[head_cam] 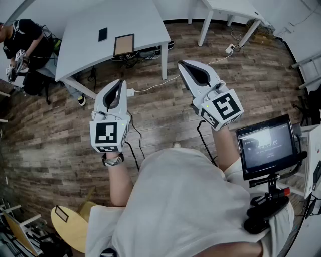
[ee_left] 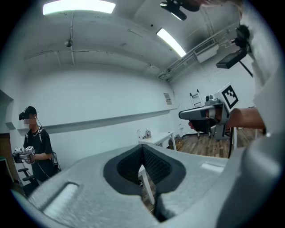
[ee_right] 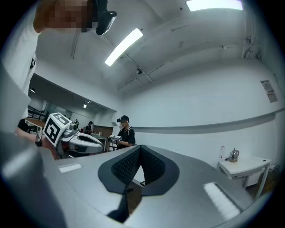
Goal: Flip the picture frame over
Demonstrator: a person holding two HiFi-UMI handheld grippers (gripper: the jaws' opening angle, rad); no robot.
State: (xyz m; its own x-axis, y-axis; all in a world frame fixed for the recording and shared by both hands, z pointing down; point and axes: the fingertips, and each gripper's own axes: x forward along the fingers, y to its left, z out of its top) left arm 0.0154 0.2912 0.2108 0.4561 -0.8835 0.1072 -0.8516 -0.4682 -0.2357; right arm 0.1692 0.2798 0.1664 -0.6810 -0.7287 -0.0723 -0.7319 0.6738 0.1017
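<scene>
Wood floor (head_cam: 261, 90) ahead: left open up to the white table (head_cam: 140, 17), crossed only by cables (head_cam: 150, 86). Tabletop: occupied by picture frame (head_cam: 124, 44) and dark slab (head_cam: 102, 34) just beside it, remainder bare. Right side: hemmed by mounted screen (head_cam: 265, 145).

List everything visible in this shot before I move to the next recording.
table: 1, grey-white, top centre
frame: 1, brown, flat on that table
phone: 1, black, on the table left of the frame
second table: 1, white, top right
power strip: 1, white, floor by the second table
screen: 1, black, lit, right edge
stool: 1, tan, lower left
other person: 1, dark clothes, far left
left claw: 1, white, shut, empty, over the floor
right claw: 1, white, shut, empty, over the floor
</scene>
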